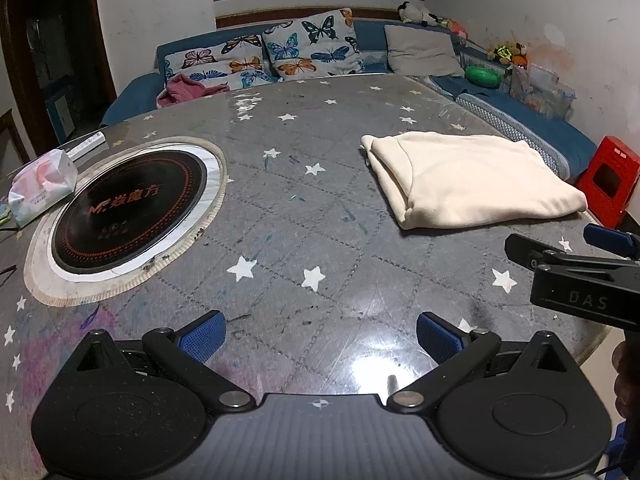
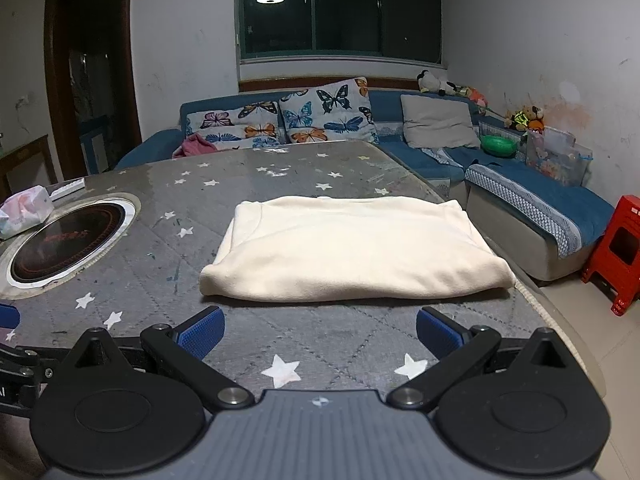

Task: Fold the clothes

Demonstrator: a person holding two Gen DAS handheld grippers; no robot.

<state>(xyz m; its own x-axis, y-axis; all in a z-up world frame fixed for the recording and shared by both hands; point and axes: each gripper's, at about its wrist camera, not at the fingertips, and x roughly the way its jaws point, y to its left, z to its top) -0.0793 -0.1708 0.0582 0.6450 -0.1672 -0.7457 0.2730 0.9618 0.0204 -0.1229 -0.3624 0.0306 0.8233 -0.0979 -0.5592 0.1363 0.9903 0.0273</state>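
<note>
Both tools wide open, empty | right tool (image 2: 320,338) faces garment (image 2: 352,248) dead ahead, long axis crosswise | from left tool (image 1: 320,340) I see it ahead-right; right nearer.

There's lettering on the black round cooktop (image 1: 128,204) set into the table at the left: a stylised "M" logo followed by Chinese characters in orange, with smaller print beneath that is too small to read. Over at the near right, the right gripper (image 1: 592,276) carries embossed letters "DAS" on its black body. The tissue pack (image 1: 42,184) at far left bears print too blurred to make out.
</note>
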